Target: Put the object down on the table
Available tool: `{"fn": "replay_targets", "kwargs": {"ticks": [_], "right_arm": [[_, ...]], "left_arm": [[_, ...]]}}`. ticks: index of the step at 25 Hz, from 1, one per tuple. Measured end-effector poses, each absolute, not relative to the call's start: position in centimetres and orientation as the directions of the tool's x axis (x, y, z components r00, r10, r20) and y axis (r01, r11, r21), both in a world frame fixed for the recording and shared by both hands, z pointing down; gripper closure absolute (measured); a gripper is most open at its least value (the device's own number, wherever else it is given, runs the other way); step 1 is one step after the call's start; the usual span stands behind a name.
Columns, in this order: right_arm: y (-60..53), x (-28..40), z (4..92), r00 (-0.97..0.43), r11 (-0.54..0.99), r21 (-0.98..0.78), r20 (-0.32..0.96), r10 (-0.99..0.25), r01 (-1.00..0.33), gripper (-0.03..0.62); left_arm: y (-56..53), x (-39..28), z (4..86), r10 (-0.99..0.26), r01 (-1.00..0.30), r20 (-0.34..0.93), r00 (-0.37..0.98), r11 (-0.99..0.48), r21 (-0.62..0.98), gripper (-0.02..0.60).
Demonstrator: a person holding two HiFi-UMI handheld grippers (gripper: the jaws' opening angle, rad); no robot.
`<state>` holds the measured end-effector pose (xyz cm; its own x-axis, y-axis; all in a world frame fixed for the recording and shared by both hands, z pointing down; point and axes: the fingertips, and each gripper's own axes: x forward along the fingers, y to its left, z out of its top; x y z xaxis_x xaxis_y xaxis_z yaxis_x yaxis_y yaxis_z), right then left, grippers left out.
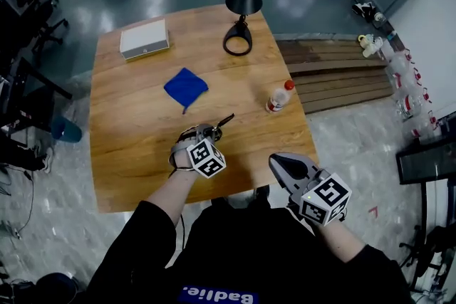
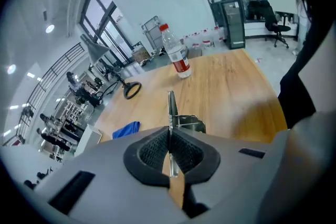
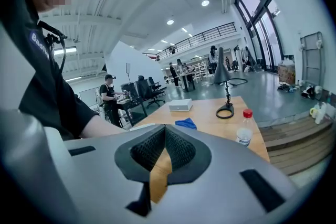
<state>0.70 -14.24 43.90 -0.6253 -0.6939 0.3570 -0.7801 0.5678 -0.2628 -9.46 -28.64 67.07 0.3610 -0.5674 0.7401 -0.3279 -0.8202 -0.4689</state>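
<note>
**Left gripper holds metal utensil over table**

The left gripper [image 2: 169, 129] is clamped on a thin silvery metal utensil [image 2: 171, 105], which sticks forward over the near part of the wooden table [image 1: 142, 153]. The right gripper [image 3: 165, 131], at its 4 o'clock, is closed on nothing. A crumpled blue cloth [image 1: 186, 87] lies at 11 o'clock, a red-capped plastic bottle [image 1: 279, 97] at 2, and a flat white box [image 1: 144, 38] beyond the cloth.

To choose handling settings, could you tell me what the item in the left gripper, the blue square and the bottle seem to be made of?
Held item: likely metal, thin with bright glints, clamped in the left gripper. Blue square: soft matte cloth, with rumpled edges. Bottle: clear glossy plastic, red cap.
</note>
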Motion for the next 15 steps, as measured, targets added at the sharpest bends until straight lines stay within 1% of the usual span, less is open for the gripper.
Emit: {"fn": "replay_targets", "kwargs": {"ticks": [3,10,15], "right_arm": [[-14.8,1.2,43.8,-0.611,0.555,-0.256,0.359,-0.705,-0.791,0.589],[-15.2,3.3,44.1,-0.591,0.524,-0.274,0.349,-0.727,-0.806,0.589],[-15.2,4.4,44.1,-0.596,0.531,-0.272,0.35,-0.722,-0.803,0.589]], "left_arm": [[-29.6,-8.8,68.4,-0.565,-0.252,0.755,0.332,-0.825,-0.506,0.572],[-29.6,-7.6,71.4,-0.562,-0.123,0.788,0.251,-0.826,-0.55,0.572],[-29.5,-6.9,73.0,-0.553,-0.096,0.803,0.221,-0.832,-0.547,0.572]]}}
